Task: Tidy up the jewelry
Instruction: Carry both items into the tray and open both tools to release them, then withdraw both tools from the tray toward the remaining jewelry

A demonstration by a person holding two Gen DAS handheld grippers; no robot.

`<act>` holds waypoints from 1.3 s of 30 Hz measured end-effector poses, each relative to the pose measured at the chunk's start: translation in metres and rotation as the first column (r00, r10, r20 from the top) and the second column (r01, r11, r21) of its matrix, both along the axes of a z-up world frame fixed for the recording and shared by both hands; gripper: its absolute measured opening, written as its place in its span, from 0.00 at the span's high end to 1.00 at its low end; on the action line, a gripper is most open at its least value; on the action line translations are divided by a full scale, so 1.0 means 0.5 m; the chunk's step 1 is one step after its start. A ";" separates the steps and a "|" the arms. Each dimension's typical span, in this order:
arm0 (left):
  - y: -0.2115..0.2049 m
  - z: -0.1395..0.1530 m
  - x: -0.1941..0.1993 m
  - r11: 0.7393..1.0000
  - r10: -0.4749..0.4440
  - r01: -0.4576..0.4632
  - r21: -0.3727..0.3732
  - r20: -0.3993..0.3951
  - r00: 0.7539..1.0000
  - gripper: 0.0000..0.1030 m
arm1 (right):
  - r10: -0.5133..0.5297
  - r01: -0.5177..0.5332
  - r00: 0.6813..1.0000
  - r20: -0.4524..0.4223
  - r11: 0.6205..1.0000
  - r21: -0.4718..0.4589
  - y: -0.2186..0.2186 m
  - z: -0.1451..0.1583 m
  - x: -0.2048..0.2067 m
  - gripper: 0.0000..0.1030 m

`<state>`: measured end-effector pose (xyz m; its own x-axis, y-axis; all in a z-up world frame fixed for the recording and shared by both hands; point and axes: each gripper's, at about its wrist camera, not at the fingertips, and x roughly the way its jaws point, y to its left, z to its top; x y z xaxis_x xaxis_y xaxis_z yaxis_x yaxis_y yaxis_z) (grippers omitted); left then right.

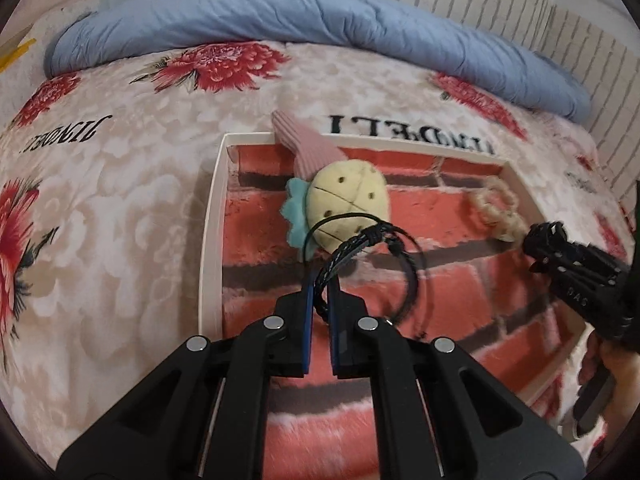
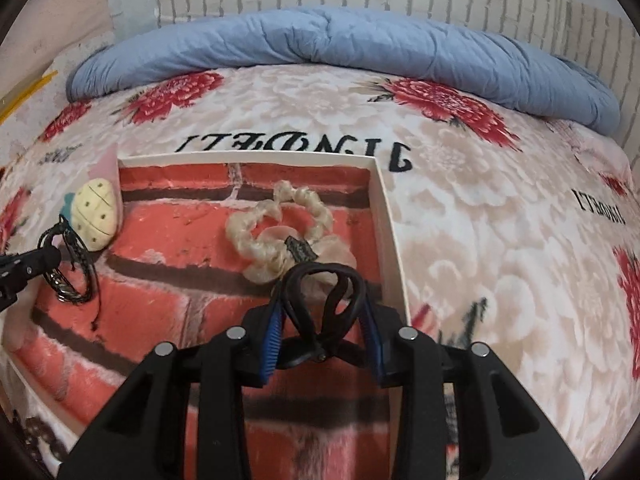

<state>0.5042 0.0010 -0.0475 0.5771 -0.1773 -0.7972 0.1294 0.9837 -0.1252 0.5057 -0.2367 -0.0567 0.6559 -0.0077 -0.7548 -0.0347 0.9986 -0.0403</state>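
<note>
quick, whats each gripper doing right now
Left gripper: closed on the black braided bracelet.
Right gripper: jaws partly apart, holding the black hair clip between them.

My left tongs point(image 1: 323, 280) pointed forward, blue pads point(image 1: 307, 320) pinched nearly together on a black braided bracelet point(image 1: 360, 256). My right tongs point(image 2: 322, 312) stood wider, pads point(image 2: 272, 336) pressing a black hair clip point(image 2: 320, 300) from both sides. My right hand point(image 1: 612, 372) gripped its handle.
</note>
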 end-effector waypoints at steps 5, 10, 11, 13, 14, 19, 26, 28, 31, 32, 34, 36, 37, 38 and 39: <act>0.005 -0.009 0.025 1.000 0.009 -0.009 0.005 -0.012 1.000 0.95 | -0.006 0.007 1.000 -0.011 0.999 0.043 -0.010 -0.008 0.023 0.66; -0.004 -0.020 0.033 0.999 0.009 -0.008 0.048 -0.024 1.000 0.93 | -0.008 0.010 0.999 -0.033 0.999 0.052 -0.012 -0.013 0.031 0.65; -0.004 -0.022 0.031 0.999 0.009 -0.007 0.048 -0.024 1.000 0.93 | -0.005 0.007 0.999 -0.038 0.999 0.048 -0.011 -0.015 0.031 0.65; -0.005 -0.021 0.026 0.998 0.007 -0.006 0.054 -0.021 1.000 0.92 | 0.000 0.002 0.999 -0.053 0.999 0.040 -0.009 -0.019 0.032 0.65; -0.005 -0.021 0.024 0.998 0.006 -0.005 0.057 -0.024 1.000 0.91 | 0.000 0.002 0.999 -0.052 0.999 0.040 -0.009 -0.019 0.031 0.65; -0.001 0.002 0.005 0.998 -0.009 0.010 0.064 -0.005 1.000 0.59 | 0.014 -0.013 1.000 -0.016 0.996 0.089 -0.023 0.008 0.003 0.48; 0.008 0.058 -0.054 0.998 -0.022 0.019 0.055 0.057 0.998 0.35 | 0.005 -0.009 0.999 0.050 0.997 0.081 -0.041 0.084 -0.064 0.27; 0.019 0.083 -0.081 0.999 -0.011 0.007 0.045 0.091 0.996 0.21 | -0.012 0.005 0.997 0.075 0.996 0.091 -0.050 0.101 -0.090 0.21; 0.041 0.113 -0.122 1.000 0.000 -0.001 0.014 0.125 0.992 0.12 | -0.030 0.020 0.994 0.108 0.995 0.098 -0.061 0.121 -0.135 0.15; 0.046 0.118 -0.133 1.000 0.001 -0.002 0.010 0.126 0.992 0.11 | -0.029 0.018 0.994 0.109 0.995 0.100 -0.063 0.124 -0.146 0.15; 0.057 0.126 -0.160 1.000 -0.004 0.003 0.007 0.127 0.992 0.11 | -0.020 0.009 0.994 0.104 0.994 0.105 -0.067 0.128 -0.172 0.15; 0.065 0.131 -0.185 1.000 -0.004 0.002 0.020 0.131 0.991 0.11 | -0.022 0.011 0.994 0.108 0.995 0.095 -0.068 0.132 -0.200 0.15; 0.071 0.133 -0.198 1.000 -0.002 -0.001 0.022 0.134 0.991 0.10 | -0.023 0.012 0.994 0.110 0.996 0.094 -0.068 0.132 -0.208 0.15; 0.076 0.135 -0.207 1.000 0.000 -0.002 0.019 0.136 0.991 0.09 | -0.026 0.015 0.994 0.110 0.995 0.094 -0.070 0.133 -0.220 0.15; 0.084 0.137 -0.222 1.000 0.003 -0.005 0.015 0.137 0.991 0.08 | -0.033 0.023 0.993 0.109 0.995 0.098 -0.071 0.135 -0.234 0.14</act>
<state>0.3933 0.0431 0.0210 0.6822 -0.1627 -0.7129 0.1400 0.9860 -0.0911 0.3887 -0.2723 0.0108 0.7360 0.0419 -0.6757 -0.0073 0.9985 0.0539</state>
